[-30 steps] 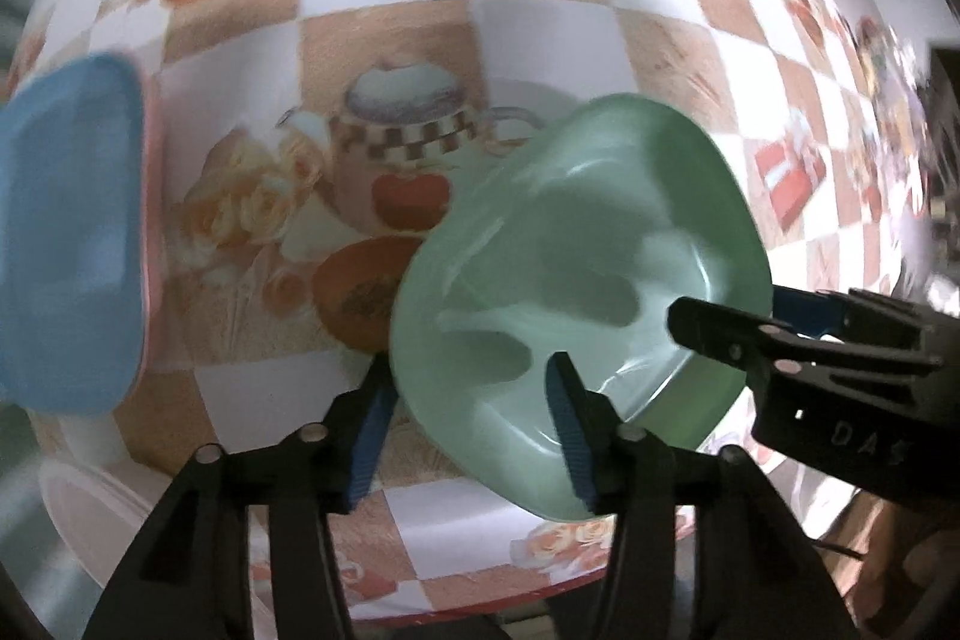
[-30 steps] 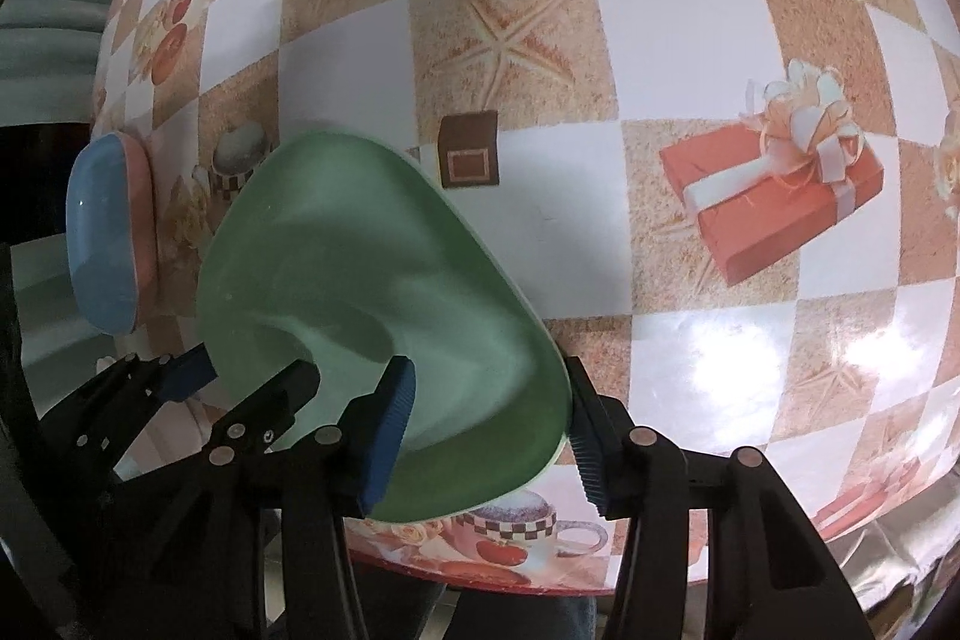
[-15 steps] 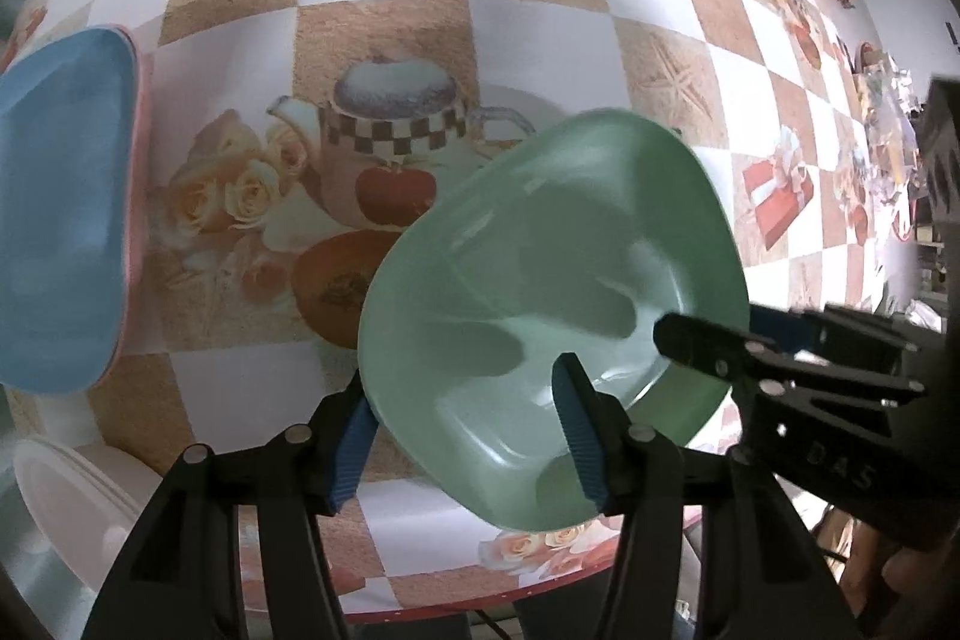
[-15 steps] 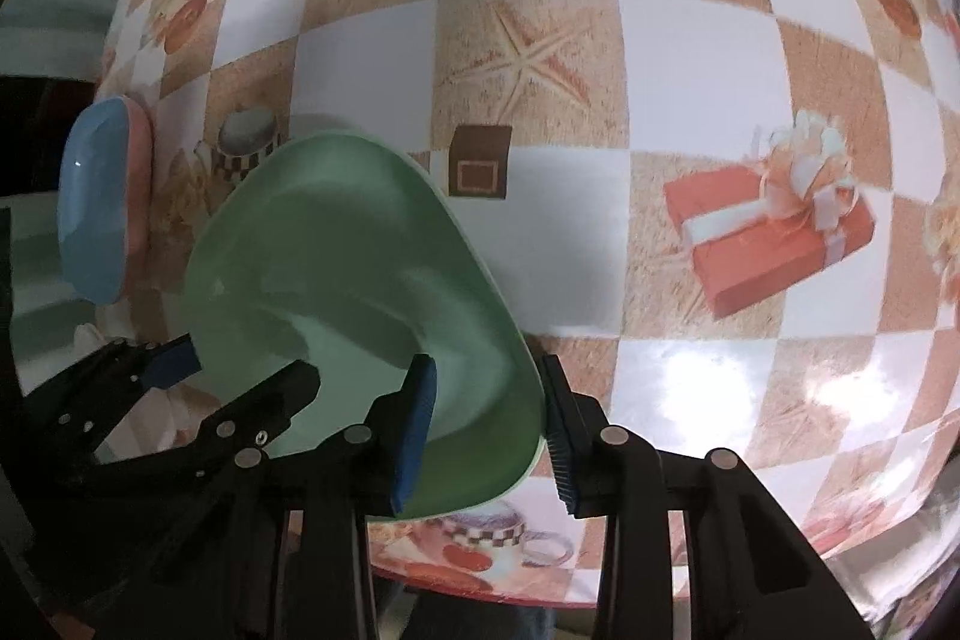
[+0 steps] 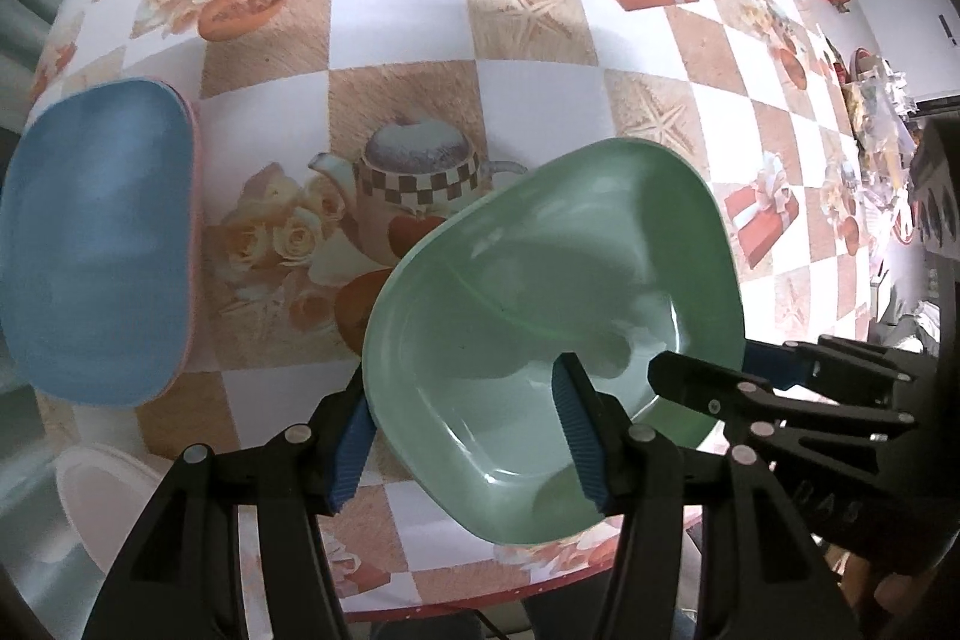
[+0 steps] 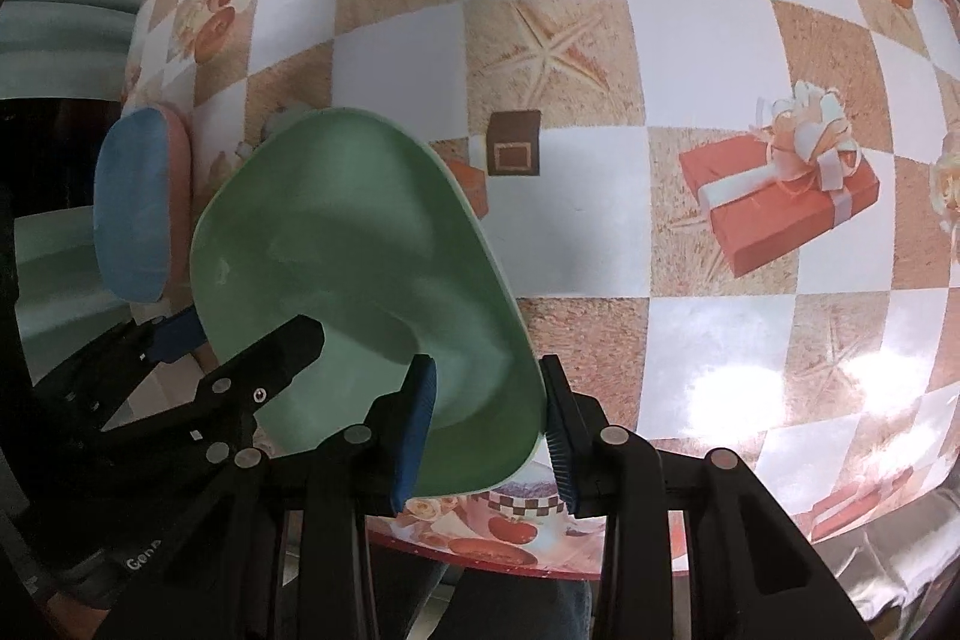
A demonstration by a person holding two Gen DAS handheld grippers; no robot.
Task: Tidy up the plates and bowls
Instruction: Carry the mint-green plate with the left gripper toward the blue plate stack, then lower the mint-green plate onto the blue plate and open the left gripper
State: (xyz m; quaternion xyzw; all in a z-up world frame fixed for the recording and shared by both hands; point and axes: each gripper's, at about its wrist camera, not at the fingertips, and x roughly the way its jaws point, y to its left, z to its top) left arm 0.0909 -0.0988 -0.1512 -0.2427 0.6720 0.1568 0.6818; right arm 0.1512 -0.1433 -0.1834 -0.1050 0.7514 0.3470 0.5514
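1. Left gripper [image 5: 462,445]: nearest item in the left wrist view. Its blue-padded fingers straddle the near-left rim of the green bowl [image 5: 552,334], one pad outside the wall, one inside the basin. We judge it closed on the rim, though the outer contact is partly hidden.

2. Right gripper [image 6: 489,430]: its pads pinch the bowl's near-right rim, one inside, one outside, closed on it. Both grippers share one bowl.

3. Green bowl: tilted, carried above the near edge of the table [image 5: 396,40], which is covered in a checked cloth printed with teapots, starfish and gift boxes.

4. White dish [image 5: 78,496]: low left, at the table's near edge; only partly visible.

5. Blue plate [image 5: 96,250]: further left, resting on a pink one [image 5: 193,196] whose rim shows along its right side. We take this stack as the likely destination, though the frames do not confirm it.

Handling note: with two grips on one rim, we should move both hands at one pace and level the bowl before lowering. If one gripper is to let go, it should open fully and clear the wall first. The smooth, thin rim may slip under uneven pull.
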